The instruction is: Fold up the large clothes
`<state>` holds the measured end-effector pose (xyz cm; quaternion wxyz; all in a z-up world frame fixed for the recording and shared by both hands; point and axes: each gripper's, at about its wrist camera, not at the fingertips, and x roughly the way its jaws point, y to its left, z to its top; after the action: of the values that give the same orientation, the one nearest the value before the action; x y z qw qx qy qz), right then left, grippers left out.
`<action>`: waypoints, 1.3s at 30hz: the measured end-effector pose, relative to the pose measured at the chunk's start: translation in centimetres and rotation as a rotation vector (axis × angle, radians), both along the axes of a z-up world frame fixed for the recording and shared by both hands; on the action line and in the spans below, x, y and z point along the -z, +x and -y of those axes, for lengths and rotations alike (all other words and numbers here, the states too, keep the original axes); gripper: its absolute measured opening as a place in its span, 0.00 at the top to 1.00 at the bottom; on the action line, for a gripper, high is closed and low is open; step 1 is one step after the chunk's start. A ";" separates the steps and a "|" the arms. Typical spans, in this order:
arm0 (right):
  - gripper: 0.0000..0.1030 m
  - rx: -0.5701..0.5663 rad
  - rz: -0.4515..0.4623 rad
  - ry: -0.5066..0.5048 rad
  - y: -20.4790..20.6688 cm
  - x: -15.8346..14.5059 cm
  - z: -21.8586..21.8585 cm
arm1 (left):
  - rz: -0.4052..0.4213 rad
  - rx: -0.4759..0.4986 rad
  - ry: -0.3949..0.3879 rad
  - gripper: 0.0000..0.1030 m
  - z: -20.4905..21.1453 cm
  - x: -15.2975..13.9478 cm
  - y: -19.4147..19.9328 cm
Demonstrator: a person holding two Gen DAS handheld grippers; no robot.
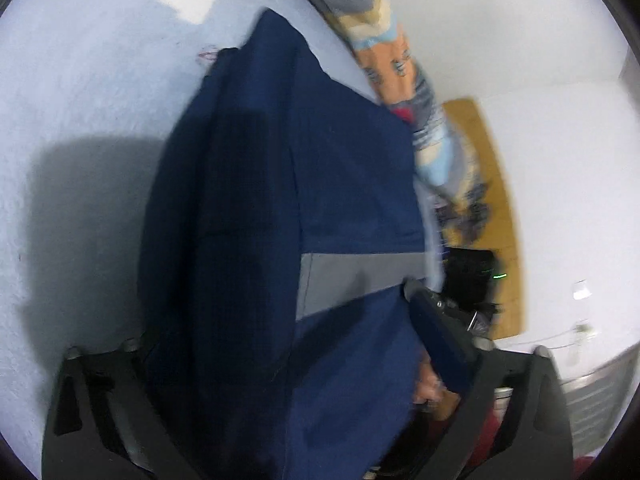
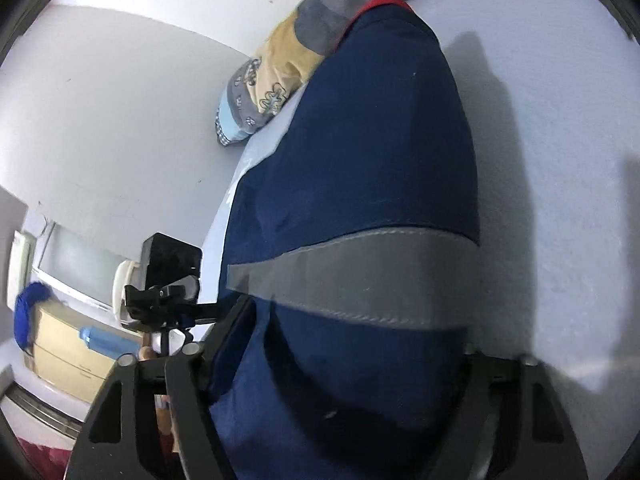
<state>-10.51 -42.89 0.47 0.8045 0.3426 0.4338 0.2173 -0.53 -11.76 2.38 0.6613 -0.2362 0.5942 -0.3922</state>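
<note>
Garment: a large navy garment [image 1: 280,220] with a grey band [image 1: 360,276] across it lies spread on the pale blue sheet [image 1: 88,120], stretching away from both grippers toward the patterned blanket [image 1: 400,64].
Left gripper: the left gripper [image 1: 304,364] has the near end of the navy cloth filling the whole gap between its two dark fingers [image 1: 520,392]. The cloth hides the tips, so how wide the jaws stand and whether they pinch it cannot be told.
Right gripper: the right gripper [image 2: 344,364] likewise has the navy cloth [image 2: 360,152] bulging up between its fingers [image 2: 536,400] and over them. The grey band [image 2: 360,280] crosses just beyond the fingers. Opening and grip cannot be told here either.
Garment against the blanket: the far end of the cloth touches the patterned blanket [image 2: 280,72], where a red edge [image 2: 380,2] shows.
Only in the left view: the other gripper's blue-padded finger [image 1: 436,340] rests at the garment's right edge, just below the grey band, with a wooden board [image 1: 496,184] beyond the blanket. The frame is blurred.
Only in the right view: the other gripper's black camera block [image 2: 168,268] sits left of the garment. Farther left are a blue bottle [image 2: 104,340], a cream drawer unit [image 2: 68,360] and a white wall [image 2: 120,120].
</note>
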 end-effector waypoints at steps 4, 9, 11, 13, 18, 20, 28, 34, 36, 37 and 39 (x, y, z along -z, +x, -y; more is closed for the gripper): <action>0.74 0.017 0.037 -0.073 -1.3 -1.6 -0.4 | 0.075 -0.020 0.147 0.59 0.7 -1.6 -0.9; 0.75 0.029 0.072 -0.138 -3.4 -3.7 -1.1 | 0.114 -0.004 0.152 0.64 1.7 -3.5 -2.6; 0.75 0.029 0.067 -0.136 -4.5 -4.7 -0.5 | 0.125 0.015 0.150 0.64 2.4 -4.4 -4.0; 0.75 0.031 0.064 -0.148 -5.8 -5.7 -0.1 | 0.121 0.039 0.142 0.64 3.4 -4.8 -5.5; 0.75 0.035 0.041 -0.187 -9.8 -8.2 3.3 | 0.126 0.120 0.143 0.64 7.4 -5.4 -9.6; 0.75 0.051 0.033 -0.210 -11.5 -8.5 5.2 | 0.153 0.142 0.161 0.64 9.4 -5.3 -11.2; 0.45 0.217 -0.213 -0.193 -11.6 -2.4 12.2 | 0.168 0.112 0.337 0.42 13.0 -4.2 -10.8; 0.42 0.310 -0.077 -0.383 -18.3 -8.1 12.3 | 0.311 0.030 0.452 0.42 8.5 -6.6 -13.4; 0.52 0.304 0.012 -0.447 -21.3 -10.0 10.4 | 0.403 -0.013 0.495 0.42 8.2 -7.8 -15.6; 0.58 0.293 0.047 -0.469 -22.2 -10.5 9.3 | 0.456 -0.015 0.497 0.42 7.9 -8.6 -17.4; 0.74 0.248 0.107 -0.534 -23.5 -11.2 5.9 | 0.539 -0.046 0.494 0.42 7.9 -9.9 -20.4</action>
<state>-34.03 -48.82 11.69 0.9083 0.1572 0.3875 0.0130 -20.88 -19.70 12.24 0.8398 0.0289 0.4700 -0.2701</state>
